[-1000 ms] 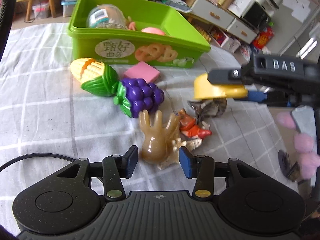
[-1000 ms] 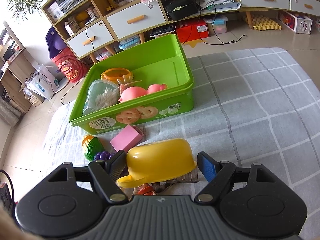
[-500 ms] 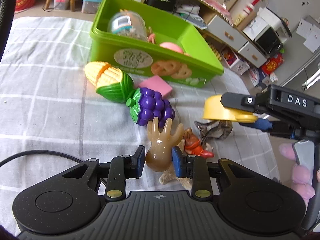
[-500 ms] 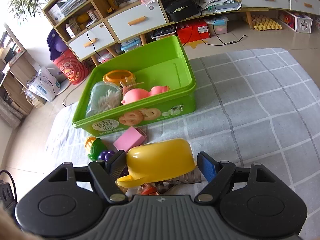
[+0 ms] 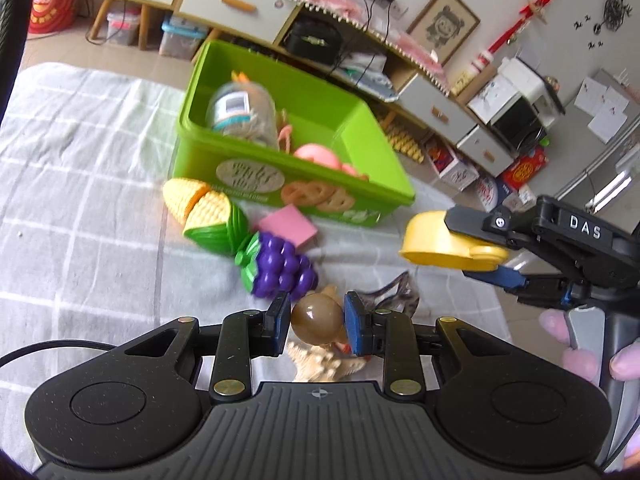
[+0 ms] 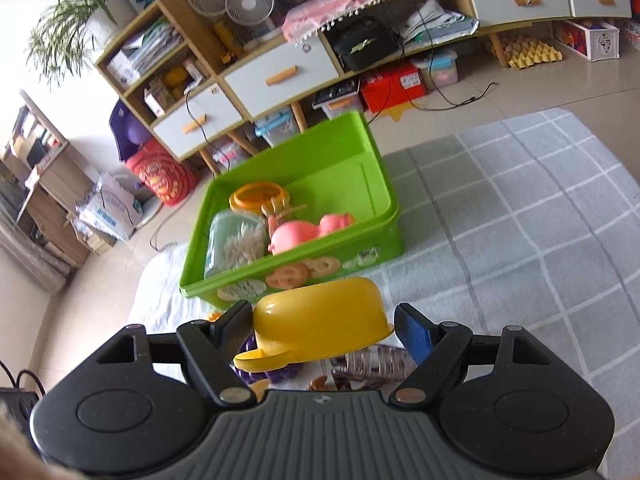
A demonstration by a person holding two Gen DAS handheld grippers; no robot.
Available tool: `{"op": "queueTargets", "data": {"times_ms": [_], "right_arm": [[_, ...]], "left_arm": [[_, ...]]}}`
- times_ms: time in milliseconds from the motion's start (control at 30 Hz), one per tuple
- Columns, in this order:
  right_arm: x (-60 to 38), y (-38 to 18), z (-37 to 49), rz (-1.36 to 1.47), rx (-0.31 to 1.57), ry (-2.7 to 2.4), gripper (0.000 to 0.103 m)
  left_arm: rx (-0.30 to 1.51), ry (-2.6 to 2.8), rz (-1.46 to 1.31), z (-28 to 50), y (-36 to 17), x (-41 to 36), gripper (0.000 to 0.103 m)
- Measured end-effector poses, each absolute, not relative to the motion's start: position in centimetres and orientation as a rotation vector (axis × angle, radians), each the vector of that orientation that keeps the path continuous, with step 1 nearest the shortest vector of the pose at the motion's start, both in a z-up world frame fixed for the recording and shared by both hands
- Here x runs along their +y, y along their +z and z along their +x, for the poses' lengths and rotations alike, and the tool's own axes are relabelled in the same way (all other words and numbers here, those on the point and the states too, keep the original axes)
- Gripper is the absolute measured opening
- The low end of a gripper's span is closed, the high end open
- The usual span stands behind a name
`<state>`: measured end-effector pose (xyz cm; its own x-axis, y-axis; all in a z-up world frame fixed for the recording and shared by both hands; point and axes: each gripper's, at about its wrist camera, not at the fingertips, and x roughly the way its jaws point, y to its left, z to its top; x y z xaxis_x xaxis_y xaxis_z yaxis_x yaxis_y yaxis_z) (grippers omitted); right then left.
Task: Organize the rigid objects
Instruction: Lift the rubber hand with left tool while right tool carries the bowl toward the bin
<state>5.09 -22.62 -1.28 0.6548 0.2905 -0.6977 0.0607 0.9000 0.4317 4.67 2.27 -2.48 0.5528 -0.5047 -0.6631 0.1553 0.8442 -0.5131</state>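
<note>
Your left gripper (image 5: pixel 316 322) had closed on the brown hand-shaped toy (image 5: pixel 317 317) within the last second and tipped it up off the cloth, just in front of the green bin (image 5: pixel 288 188). Your right gripper (image 6: pixel 322 330) still clenched the upturned yellow bowl (image 6: pixel 320 322), now nearer the bin. Both pieces appeared ready to drop in beside the pink pig (image 6: pixel 298 232); corn (image 5: pixel 204 212) and grapes (image 5: pixel 280 266) remained outside.

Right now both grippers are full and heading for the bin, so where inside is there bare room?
The green bin has bare floor in its right half, beyond the pink pig. The left half is crowded: jar, orange ring.
</note>
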Motion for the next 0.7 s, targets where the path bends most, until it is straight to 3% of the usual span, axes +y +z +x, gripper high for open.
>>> {"op": "queueTargets", "data": {"times_ms": [433, 700], "right_arm": [[-24.6, -0.4, 5.0, 0.514, 0.750, 0.067, 0.052], [-24.2, 0.3, 8.6, 0.479, 0.729, 0.069, 0.052]], "left_arm": [[0.739, -0.331, -0.453, 5.3, 1.1, 2.5, 0.033], [0.762, -0.298, -0.445, 10.9, 2.2, 2.1, 0.033]]}}
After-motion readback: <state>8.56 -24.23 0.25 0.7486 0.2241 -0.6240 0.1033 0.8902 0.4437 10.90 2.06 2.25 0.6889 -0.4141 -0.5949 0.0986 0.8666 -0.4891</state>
